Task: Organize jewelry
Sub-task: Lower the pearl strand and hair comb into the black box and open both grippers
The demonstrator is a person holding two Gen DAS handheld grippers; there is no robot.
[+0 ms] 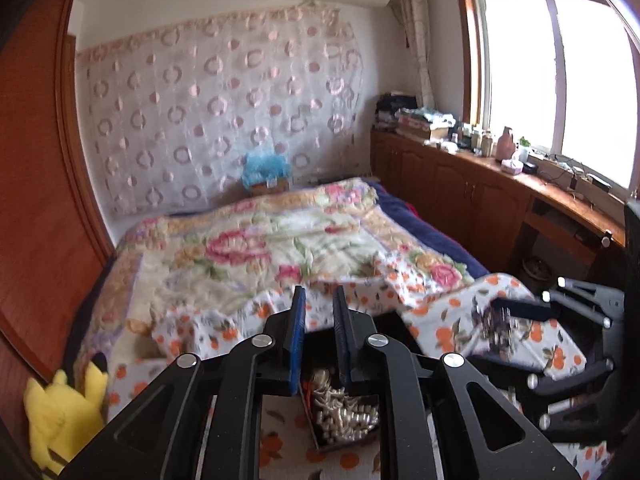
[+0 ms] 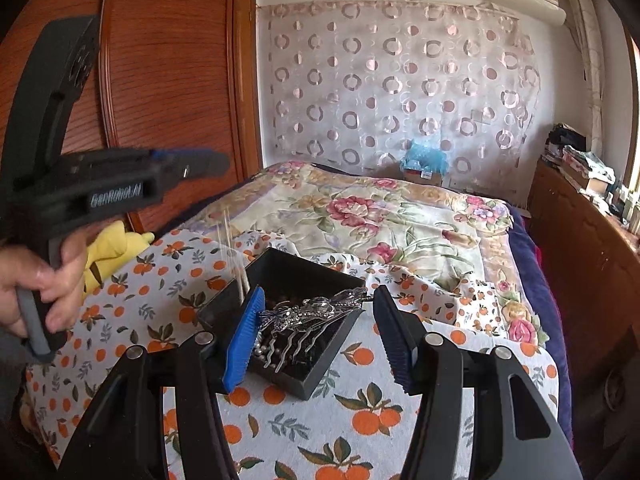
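**Comb held over the box, strand loose beside it**

While the black box (image 2: pixel 340 344) sits on the orange-print cloth (image 2: pixel 360 432) at the near end of the bed, the right gripper (image 2: pixel 320 296) clamps a jewelled hair comb (image 2: pixel 308 312) end to end just above it. The left gripper (image 1: pixel 320 304), raised over the box's left corner, shows a narrow gap with nothing between its pads. A thin pale strand (image 2: pixel 234 256) hangs blurred beneath it, and I cannot tell whether it is attached. The risks are these: the strand may land outside the box's left wall, or tangle in the comb's teeth and the pearls (image 1: pixel 344 412). The end-to-end grip could also let the comb pivot and slip.
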